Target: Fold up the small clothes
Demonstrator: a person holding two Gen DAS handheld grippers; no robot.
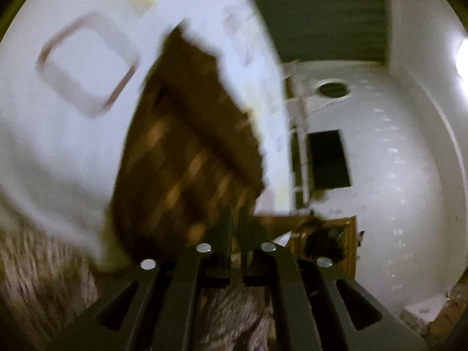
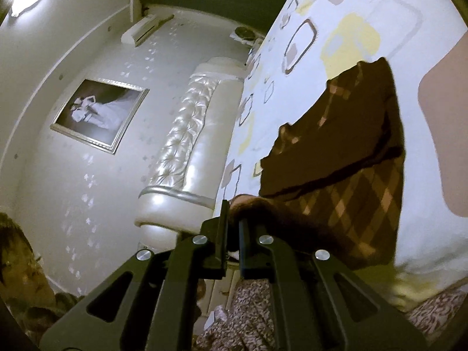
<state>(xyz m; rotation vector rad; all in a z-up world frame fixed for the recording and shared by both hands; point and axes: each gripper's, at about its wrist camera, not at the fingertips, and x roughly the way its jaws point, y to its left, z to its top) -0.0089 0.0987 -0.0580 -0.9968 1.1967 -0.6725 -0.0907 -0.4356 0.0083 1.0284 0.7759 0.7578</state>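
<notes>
A small brown plaid garment [image 1: 187, 158] lies on a white bedsheet with square prints [image 1: 73, 122]. It also shows in the right wrist view [image 2: 345, 158]. My left gripper [image 1: 236, 228] is shut on the garment's near edge, the cloth pinched between its narrow fingers. My right gripper [image 2: 232, 219] is shut on a bunched brown corner of the same garment at the bed's edge. The left view is motion-blurred.
A padded white headboard [image 2: 187, 152] stands at the bed's end. A framed photo [image 2: 99, 114] hangs on the white wall. A patterned carpet [image 2: 251, 307] lies below. A dark opening [image 1: 330, 161] and a wooden box [image 1: 324, 242] are beside the bed.
</notes>
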